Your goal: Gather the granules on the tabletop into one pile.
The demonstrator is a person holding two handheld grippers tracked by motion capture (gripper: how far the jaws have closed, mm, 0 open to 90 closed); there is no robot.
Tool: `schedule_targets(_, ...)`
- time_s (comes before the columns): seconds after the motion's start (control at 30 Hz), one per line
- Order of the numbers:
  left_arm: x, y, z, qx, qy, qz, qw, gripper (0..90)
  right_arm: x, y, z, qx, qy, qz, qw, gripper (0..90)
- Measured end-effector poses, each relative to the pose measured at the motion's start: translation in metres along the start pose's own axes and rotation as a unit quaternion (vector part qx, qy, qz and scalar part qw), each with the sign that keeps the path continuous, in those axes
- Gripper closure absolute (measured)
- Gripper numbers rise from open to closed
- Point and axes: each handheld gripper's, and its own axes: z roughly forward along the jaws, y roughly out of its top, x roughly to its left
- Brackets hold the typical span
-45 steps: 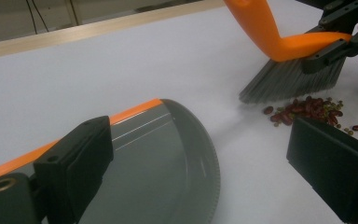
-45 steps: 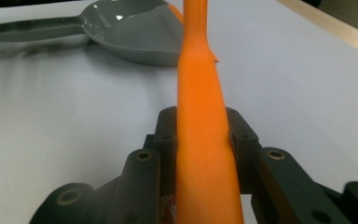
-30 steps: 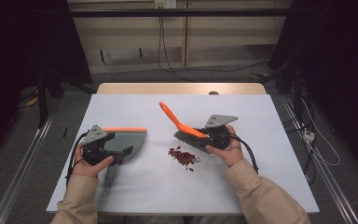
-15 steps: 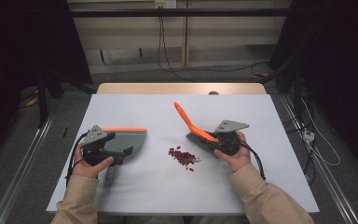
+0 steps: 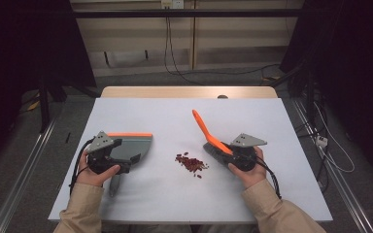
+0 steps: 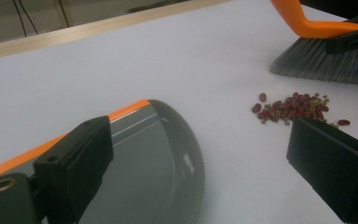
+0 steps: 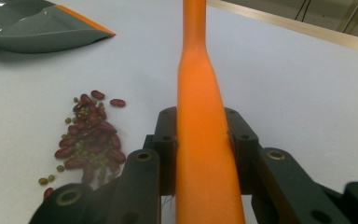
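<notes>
R gripper (image 7: 200, 154) clamps orange brush (image 7: 198, 93) handle; bristles seen in L gripper view, just beside bean pile (image 5: 191, 163) mid-surface (image 5: 272, 121). L gripper (image 6: 200, 158) jaws spread over dustpan (image 6: 154, 158). No legible writing.

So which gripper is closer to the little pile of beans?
The right gripper. It holds the brush just beside the beans, on their right. The left gripper is farther off on their left, with the dustpan and bare table between.

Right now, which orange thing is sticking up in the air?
The brush: its orange handle slants up from the right gripper, while the dustpan has an orange edge lying low on the table.
</notes>
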Motion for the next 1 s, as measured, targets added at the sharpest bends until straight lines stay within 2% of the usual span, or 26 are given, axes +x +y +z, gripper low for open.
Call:
schedule_targets(0.17,-0.002,0.000,0.001,0.000,-0.004,0.001,1.0000,6.9,0.002,0.001,0.000,0.004,-0.003,0.009,0.9999,69.9)
schedule_targets(0.27,-0.001,0.000,0.000,0.000,-0.003,0.001,1.0000,6.9,0.003,0.004,-0.002,0.004,-0.002,0.019,0.9998,65.9)
schedule_targets(0.4,-0.001,0.000,-0.001,-0.003,-0.004,0.000,1.0000,6.9,0.005,0.011,-0.006,0.009,-0.007,0.018,0.9998,63.4)
schedule_targets(0.5,-0.002,0.000,0.000,-0.002,-0.007,0.000,1.0000,6.9,0.007,0.014,-0.008,0.013,-0.010,0.025,0.9996,65.0)
schedule_targets(0.57,-0.002,0.000,0.000,-0.002,-0.007,0.002,1.0000,6.9,0.009,0.015,-0.010,0.016,-0.019,0.019,0.9995,67.7)
schedule_targets(0.63,-0.002,0.001,0.000,-0.002,-0.008,0.002,1.0000,6.9,0.009,0.015,-0.011,0.020,-0.016,0.023,0.9994,70.5)
schedule_targets(0.73,-0.003,0.001,-0.001,-0.003,-0.007,0.001,1.0000,6.9,0.011,0.016,-0.012,0.025,-0.026,0.016,0.9992,71.3)
schedule_targets(0.87,-0.003,0.001,-0.001,-0.007,-0.007,0.002,0.9999,6.9,0.015,0.017,-0.013,0.033,-0.036,0.025,0.9985,71.6)
schedule_targets(1.0,-0.003,0.002,-0.001,-0.008,-0.007,0.001,0.9999,6.9,0.019,0.017,-0.011,0.027,-0.045,0.038,0.9979,71.8)
